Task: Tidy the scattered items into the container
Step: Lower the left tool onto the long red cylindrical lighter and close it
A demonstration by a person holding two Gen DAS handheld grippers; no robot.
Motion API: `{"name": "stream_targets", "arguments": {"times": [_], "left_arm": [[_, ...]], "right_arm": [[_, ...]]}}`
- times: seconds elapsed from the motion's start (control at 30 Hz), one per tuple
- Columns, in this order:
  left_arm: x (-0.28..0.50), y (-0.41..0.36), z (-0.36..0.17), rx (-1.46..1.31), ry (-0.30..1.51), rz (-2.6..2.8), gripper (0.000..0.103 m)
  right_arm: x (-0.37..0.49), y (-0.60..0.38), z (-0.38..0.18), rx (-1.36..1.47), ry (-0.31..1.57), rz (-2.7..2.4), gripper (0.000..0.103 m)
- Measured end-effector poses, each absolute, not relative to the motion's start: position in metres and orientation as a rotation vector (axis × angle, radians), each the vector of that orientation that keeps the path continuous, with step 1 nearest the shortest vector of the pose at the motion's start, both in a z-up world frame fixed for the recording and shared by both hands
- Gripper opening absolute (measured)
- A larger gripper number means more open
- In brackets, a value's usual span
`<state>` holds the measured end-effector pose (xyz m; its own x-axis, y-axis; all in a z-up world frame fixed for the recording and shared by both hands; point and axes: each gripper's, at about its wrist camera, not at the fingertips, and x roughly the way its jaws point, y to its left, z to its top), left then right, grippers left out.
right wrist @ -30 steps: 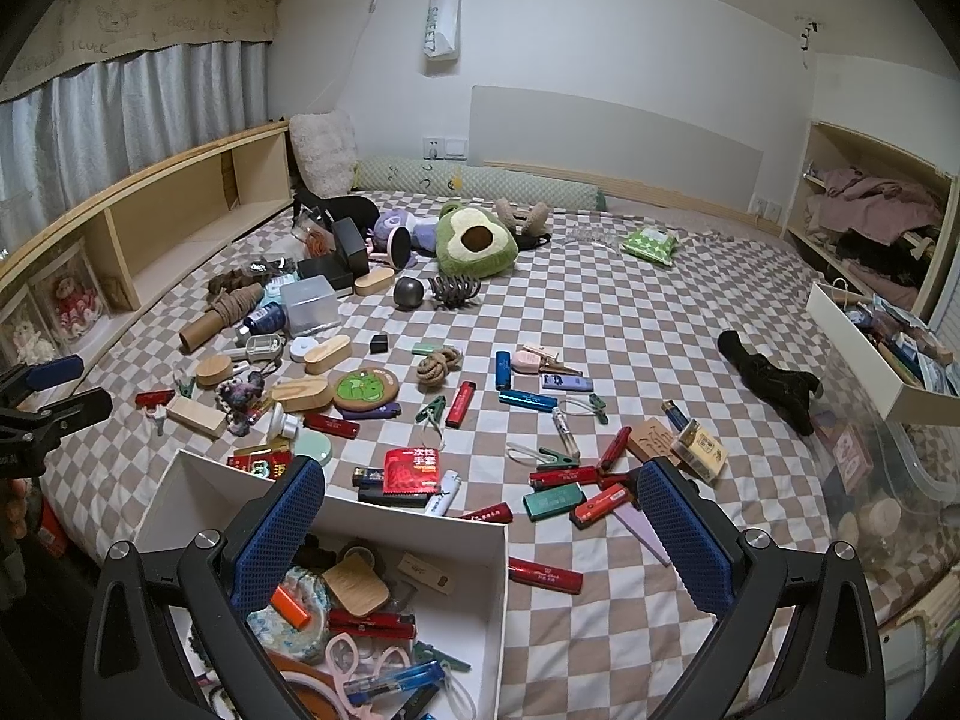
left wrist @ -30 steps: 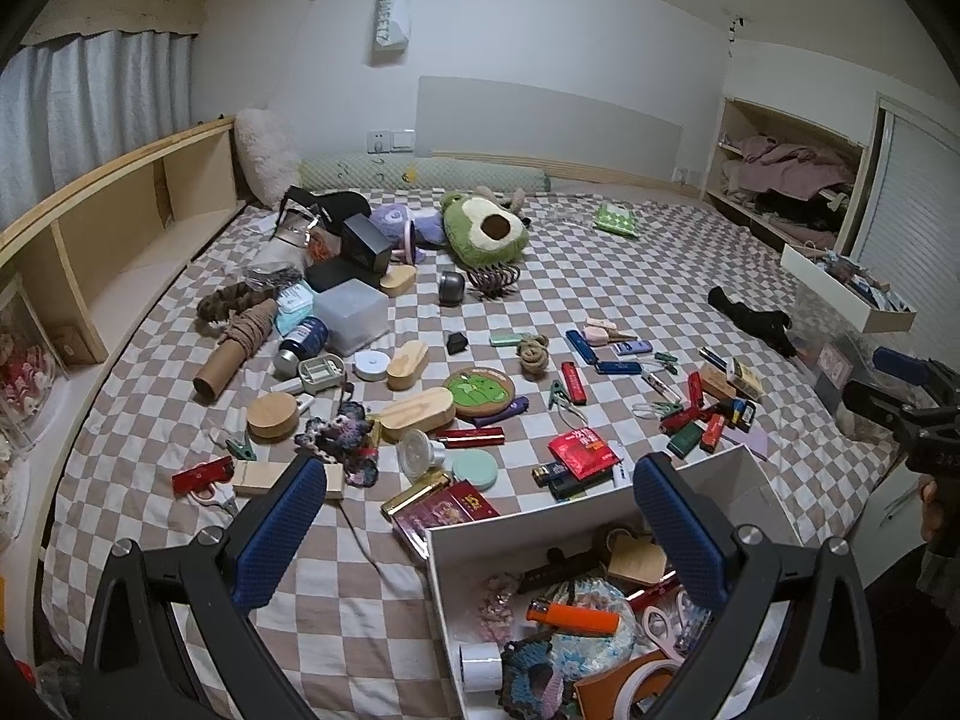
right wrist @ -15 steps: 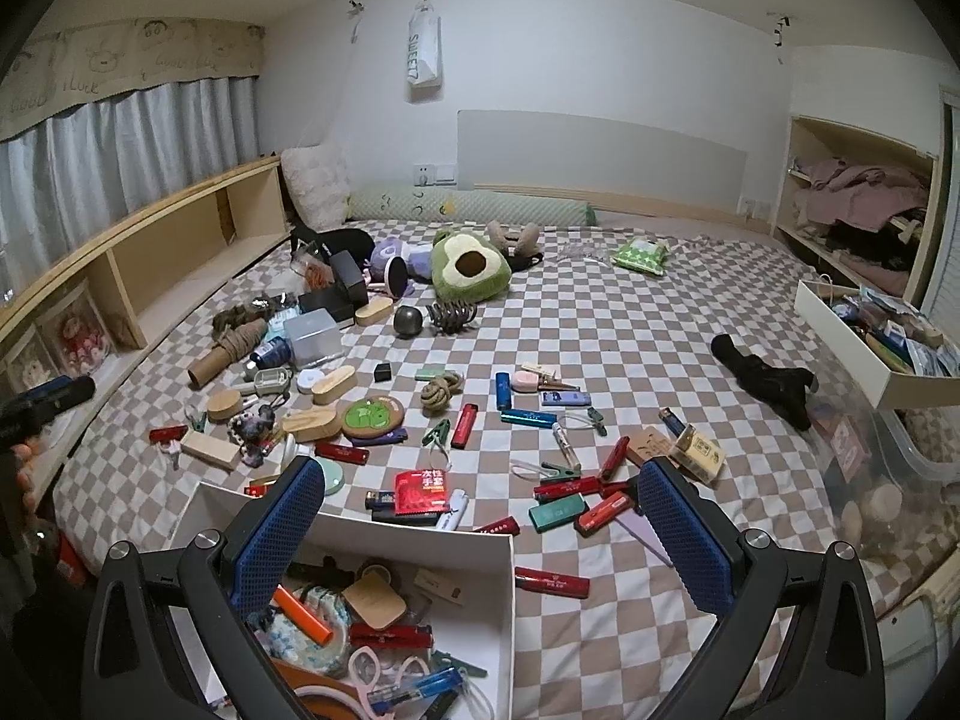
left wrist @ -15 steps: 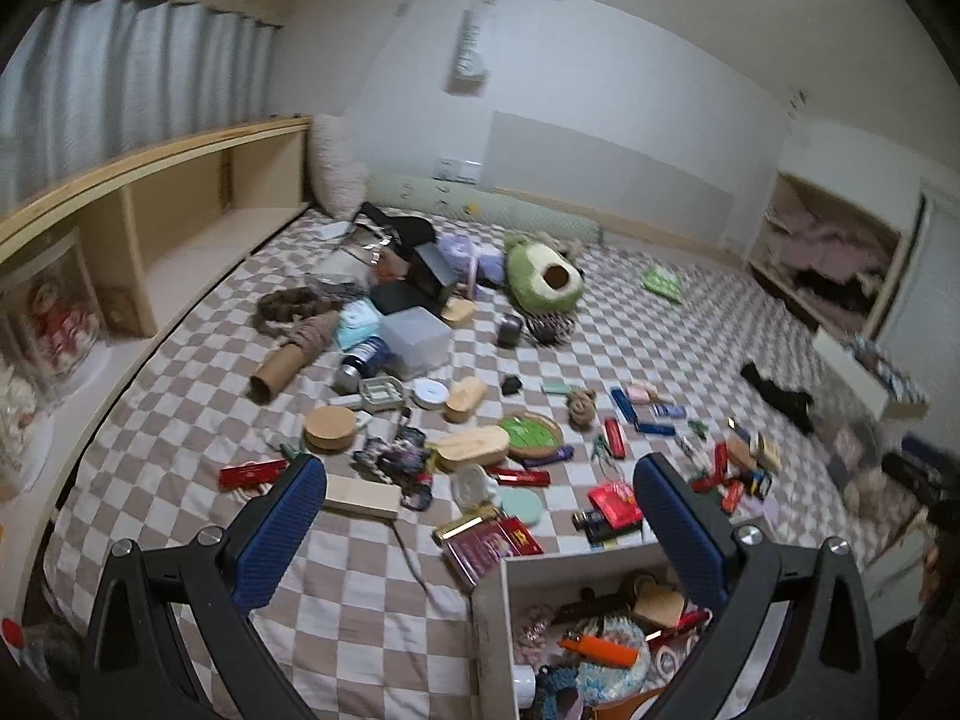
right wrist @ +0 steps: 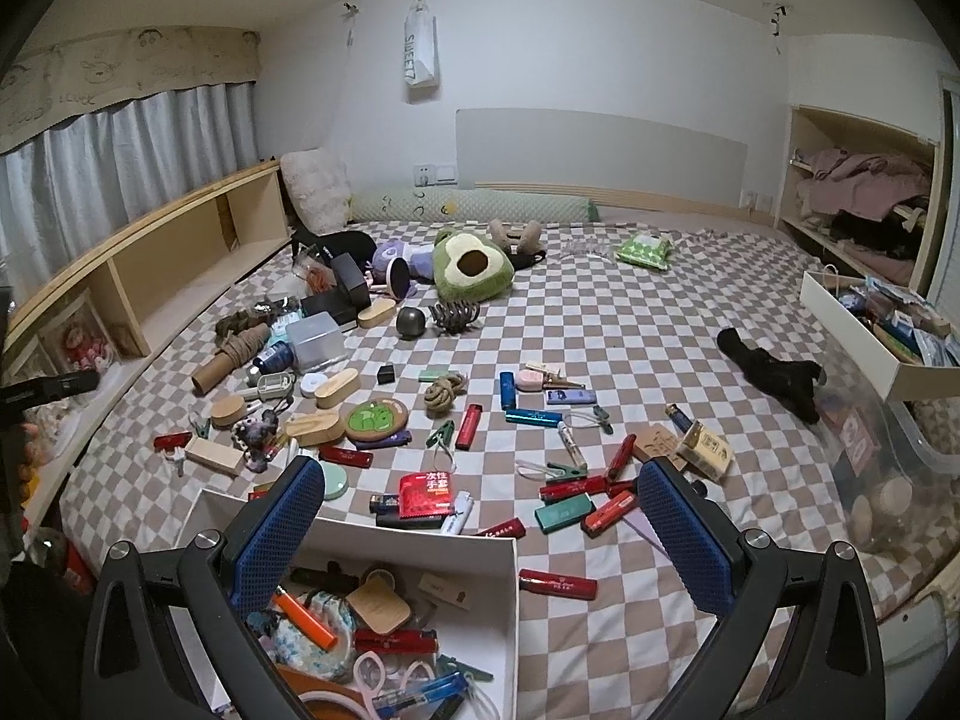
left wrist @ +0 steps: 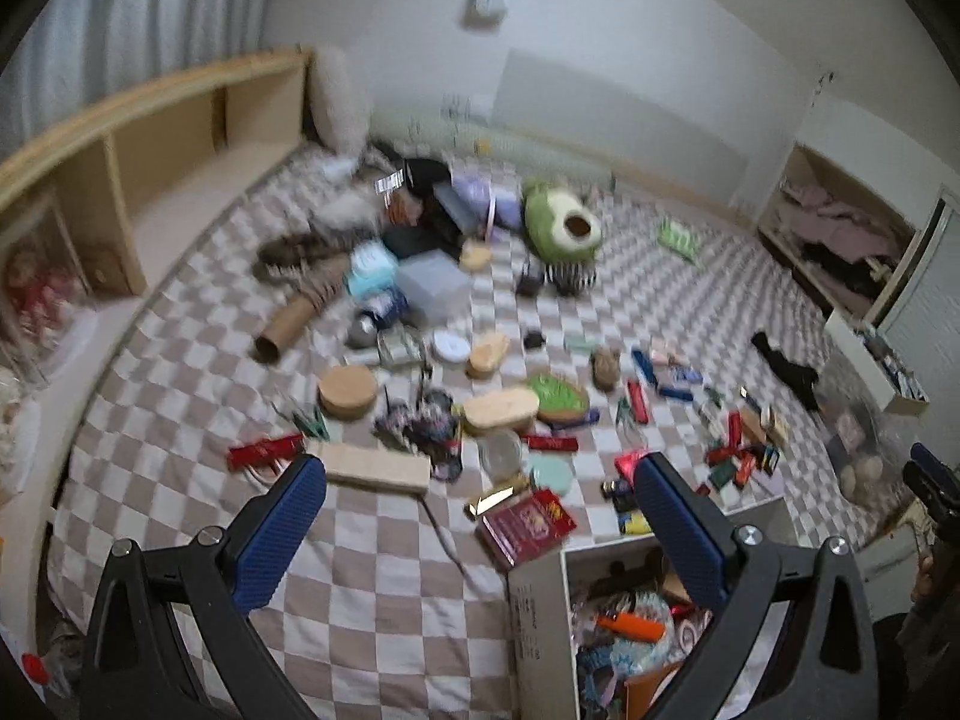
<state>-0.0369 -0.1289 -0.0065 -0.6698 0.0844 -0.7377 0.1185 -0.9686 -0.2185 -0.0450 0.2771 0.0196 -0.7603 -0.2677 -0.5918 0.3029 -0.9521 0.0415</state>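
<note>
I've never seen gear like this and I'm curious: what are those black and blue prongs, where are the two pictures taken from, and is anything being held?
No robot here: a person carries a hand-held gripper in each hand, each with a fisheye camera looking along its blue-padded jaws. One picture is from the left gripper, the other from the right gripper. Both stand open, holding nothing. Below lies a checkered bed strewn with lighters, clips, wooden pieces and an avocado plush. The white box nearest the camera already holds some items.
</note>
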Motion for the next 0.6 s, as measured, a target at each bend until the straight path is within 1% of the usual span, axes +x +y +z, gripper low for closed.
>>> {"name": "stream_targets", "arguments": {"times": [0.13,0.33,0.5,0.6], "left_arm": [[-0.069,-0.142,-0.036,1.429,0.403,-2.735,0.103],[-0.104,-0.162,-0.081,1.579,0.389,-2.636,0.103],[-0.125,-0.196,-0.109,1.620,0.509,-2.528,0.103],[-0.134,-0.216,-0.121,1.596,0.506,-2.486,0.103]], "right_arm": [[-0.047,0.278,0.015,0.894,0.093,-2.688,0.103],[-0.055,0.285,0.010,0.924,0.075,-2.678,0.103],[-0.063,0.287,0.004,0.955,0.081,-2.677,0.103],[-0.067,0.288,0.001,0.978,0.086,-2.676,0.103]]}}
